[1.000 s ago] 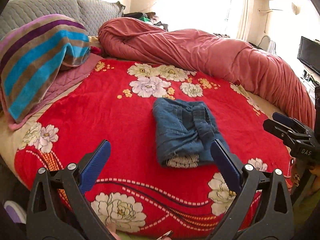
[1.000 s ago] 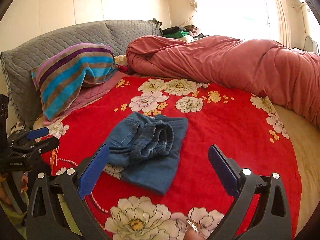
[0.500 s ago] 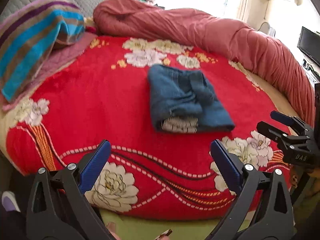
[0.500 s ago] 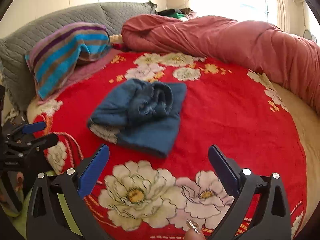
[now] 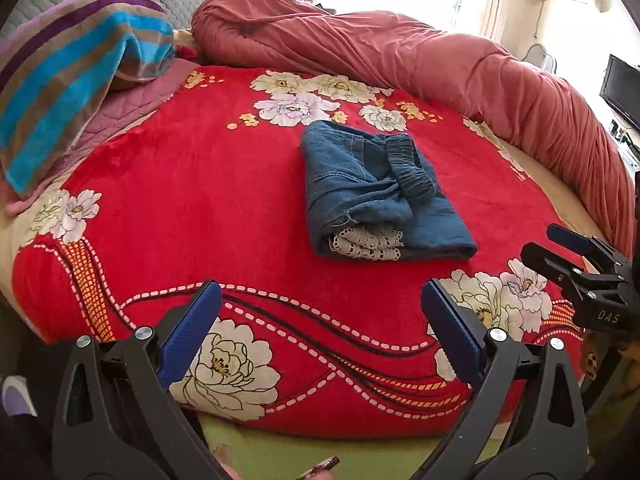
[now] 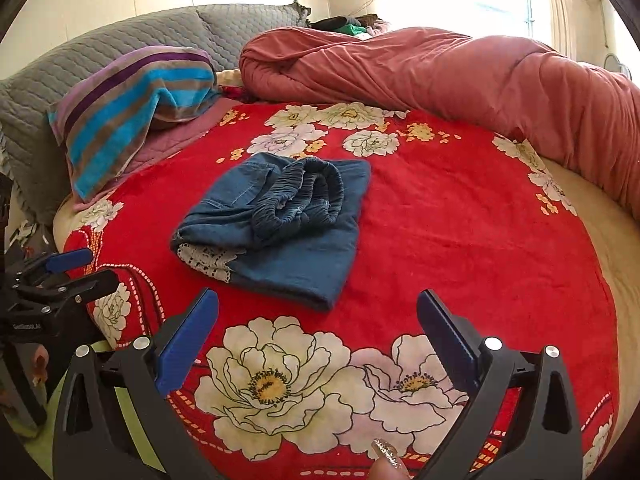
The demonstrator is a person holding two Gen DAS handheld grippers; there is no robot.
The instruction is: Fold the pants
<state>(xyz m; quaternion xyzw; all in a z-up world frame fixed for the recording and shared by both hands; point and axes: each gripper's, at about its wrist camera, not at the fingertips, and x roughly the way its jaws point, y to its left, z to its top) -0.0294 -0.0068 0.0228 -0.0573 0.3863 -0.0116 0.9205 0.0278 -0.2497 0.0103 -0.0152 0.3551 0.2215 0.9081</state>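
1. Striped towelling in purple, turquoise and brown on the far left: striped blanket heaped on a mauve quilted pad, grey quilted headboard behind.
2. Red fleece next, printed with white flowers: red floral blanket spread over the bed, hanging over the near edge.
3. Left gripper low over that near edge, blue pads spread wide, nothing between them, clear of the cloth.
4. Centre of the bed: blue denim pants folded into a compact bundle, flat on the red blanket, elastic waistband bunched on top, white lace trim peeking from the near open end. Untouched by either tool.
5. Right gripper just short of the bundle in its own view, fingers parted wide, gripping nothing; from the left camera, seen side-on at the right border, likewise apart.
6. Far right: salmon-pink duvet rolled along the back and right rim of the bed, dark screen beyond.
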